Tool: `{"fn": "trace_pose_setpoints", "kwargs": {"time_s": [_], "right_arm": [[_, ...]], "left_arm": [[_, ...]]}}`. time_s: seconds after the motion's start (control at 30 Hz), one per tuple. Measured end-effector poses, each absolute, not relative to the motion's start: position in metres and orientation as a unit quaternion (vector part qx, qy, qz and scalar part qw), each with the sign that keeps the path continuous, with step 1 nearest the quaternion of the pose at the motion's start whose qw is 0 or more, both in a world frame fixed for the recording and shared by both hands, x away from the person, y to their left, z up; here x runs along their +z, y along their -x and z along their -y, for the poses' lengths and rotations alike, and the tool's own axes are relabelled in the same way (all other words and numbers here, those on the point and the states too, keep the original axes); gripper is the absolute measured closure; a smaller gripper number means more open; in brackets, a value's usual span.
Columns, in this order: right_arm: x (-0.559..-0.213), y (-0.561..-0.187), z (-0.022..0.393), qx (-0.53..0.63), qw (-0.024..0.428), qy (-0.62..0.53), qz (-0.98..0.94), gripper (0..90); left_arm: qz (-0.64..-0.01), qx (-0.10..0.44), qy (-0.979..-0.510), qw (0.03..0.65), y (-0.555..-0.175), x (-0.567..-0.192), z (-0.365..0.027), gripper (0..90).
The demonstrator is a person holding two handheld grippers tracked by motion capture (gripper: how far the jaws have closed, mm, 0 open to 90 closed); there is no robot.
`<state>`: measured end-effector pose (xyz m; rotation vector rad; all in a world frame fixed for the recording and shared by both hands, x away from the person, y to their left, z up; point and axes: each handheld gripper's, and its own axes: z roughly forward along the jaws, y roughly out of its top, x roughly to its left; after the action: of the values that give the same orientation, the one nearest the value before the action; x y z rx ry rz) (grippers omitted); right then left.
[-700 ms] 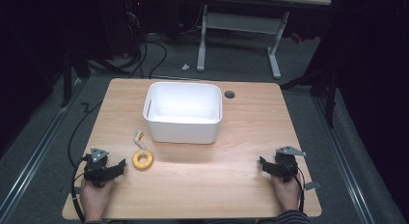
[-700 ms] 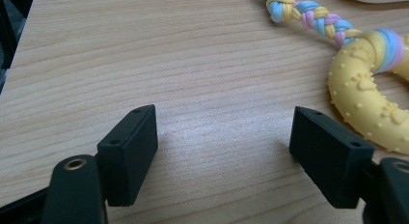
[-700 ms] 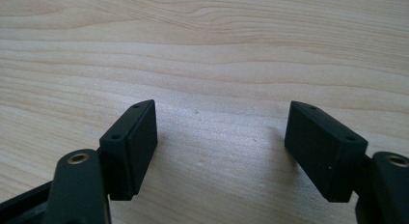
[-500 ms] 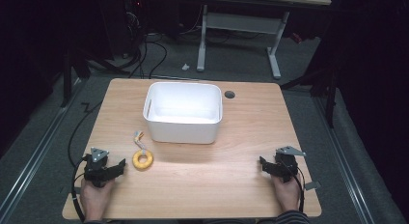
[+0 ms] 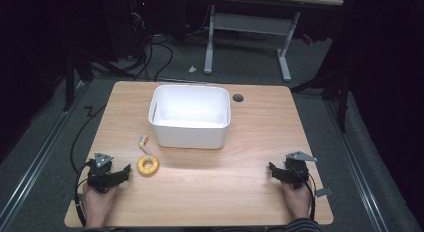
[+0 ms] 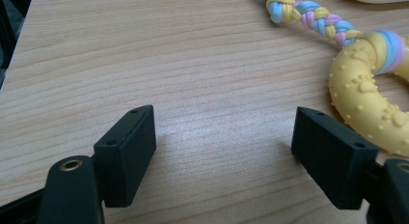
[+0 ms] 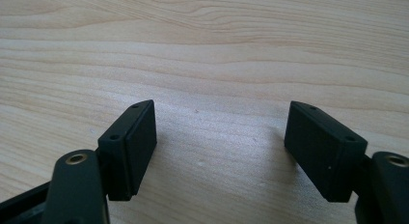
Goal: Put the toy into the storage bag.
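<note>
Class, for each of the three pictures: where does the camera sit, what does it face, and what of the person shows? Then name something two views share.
High view: above the near edge, looking down on the table, white bin, both hands and grippers.
Left gripper view: on the left gripper, open jaws, facing the yellow ring toy.
Right gripper view: on the right gripper, open jaws over bare wood.
Shared: the toy shows in high and left gripper views.

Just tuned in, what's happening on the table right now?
A person holds a gripper in each hand at the table's near edge. The left gripper is open and empty, beside the yellow ring toy with its braided rope. The right gripper is open over bare wood. The white bin sits mid-table, seemingly empty.
</note>
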<state>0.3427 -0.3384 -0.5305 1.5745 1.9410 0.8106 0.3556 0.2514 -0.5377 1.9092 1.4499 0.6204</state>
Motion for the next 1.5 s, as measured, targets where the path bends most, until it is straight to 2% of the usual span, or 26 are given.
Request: {"fn": "trace_pose_setpoints", "kwargs": {"time_s": [0.9, 1.27, 1.5], "right_arm": [[-0.5304, -0.3425, 0.3383, 0.298, 0.254, -0.580, -0.714, 27.2], [-0.5304, -0.3425, 0.3382, 0.298, 0.255, -0.580, -0.714, 27.2], [-0.5304, -0.3425, 0.3382, 0.298, 0.255, -0.580, -0.714, 27.2]], "left_arm": [[-0.552, 0.221, -0.734, 0.328, -0.3548, -0.5352, -0.2555, 23.7], [-0.545, 0.214, -0.740, 0.330, -0.3496, -0.5328, -0.2585, 29.6], [-0.542, 0.207, -0.743, 0.335, -0.3475, -0.5284, -0.2603, 28.2]]}}
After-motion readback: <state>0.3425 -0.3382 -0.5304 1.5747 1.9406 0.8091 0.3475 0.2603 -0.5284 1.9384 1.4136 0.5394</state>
